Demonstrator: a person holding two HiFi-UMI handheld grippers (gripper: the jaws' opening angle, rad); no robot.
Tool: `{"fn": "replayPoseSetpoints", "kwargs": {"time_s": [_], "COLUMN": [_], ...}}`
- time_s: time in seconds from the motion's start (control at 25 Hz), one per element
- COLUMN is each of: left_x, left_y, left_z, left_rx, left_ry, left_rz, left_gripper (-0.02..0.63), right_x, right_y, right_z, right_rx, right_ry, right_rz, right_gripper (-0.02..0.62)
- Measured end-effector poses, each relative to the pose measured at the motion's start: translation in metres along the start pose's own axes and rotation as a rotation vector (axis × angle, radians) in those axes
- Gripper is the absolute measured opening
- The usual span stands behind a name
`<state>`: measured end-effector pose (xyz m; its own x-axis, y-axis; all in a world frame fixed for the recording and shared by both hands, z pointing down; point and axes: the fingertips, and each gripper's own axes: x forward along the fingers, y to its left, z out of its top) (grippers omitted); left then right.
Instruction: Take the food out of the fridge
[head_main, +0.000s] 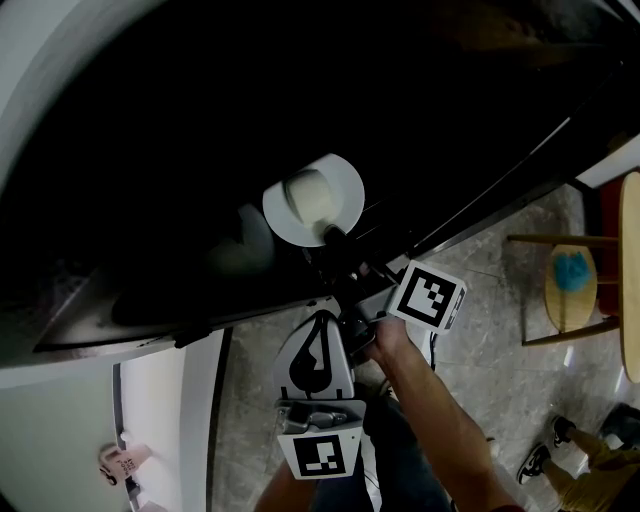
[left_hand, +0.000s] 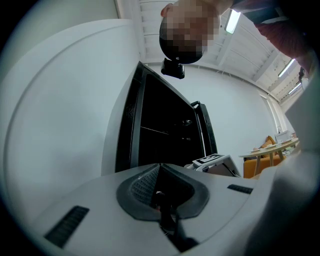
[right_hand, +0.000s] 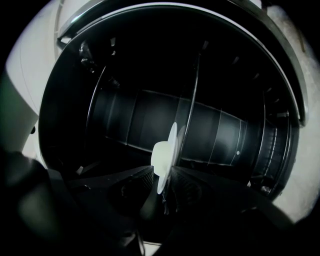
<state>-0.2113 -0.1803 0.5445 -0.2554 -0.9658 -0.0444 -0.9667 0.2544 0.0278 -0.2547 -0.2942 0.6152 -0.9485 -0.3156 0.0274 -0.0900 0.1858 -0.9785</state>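
R gripper (head_main: 333, 236) pinched plate (head_main: 346, 172) rim, center frame; edge grip could tip pale food (head_main: 310, 196) off. L gripper (left_hand: 160, 196) jaws pressed together, empty.

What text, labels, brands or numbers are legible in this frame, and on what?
No readable text anywhere.
Small pink tag, head view's lower left: some print, too small to read.
Black-and-white marker cubes: square patterns only, no words.
White round plate: blank.

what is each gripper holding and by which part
Right gripper pinches the plate by its rim; left gripper, shut, holds nothing.
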Motion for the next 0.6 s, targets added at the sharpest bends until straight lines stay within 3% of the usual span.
{"fn": "replayPoseSetpoints", "kwargs": {"time_s": [0.36, 0.6], "left_x": [0.0002, -0.0011], "left_y": [0.0004, 0.0008], "left_z": [-0.0027, -0.0006], "left_rx": [-0.006, -0.002], "left_ry": [0.002, -0.001], "left_rz": [-0.001, -0.001], "left_gripper": [0.014, 0.014], "right_x": [0.0013, 0.0007], "right_y": [-0.0055, -0.0084], "right_z": [0.0017, 0.0020], "right_rx": [0.054, 0.062], "right_ry": [-0.013, -0.020], "right_rz": [0.002, -0.012], "right_gripper": [0.115, 0.080]}}
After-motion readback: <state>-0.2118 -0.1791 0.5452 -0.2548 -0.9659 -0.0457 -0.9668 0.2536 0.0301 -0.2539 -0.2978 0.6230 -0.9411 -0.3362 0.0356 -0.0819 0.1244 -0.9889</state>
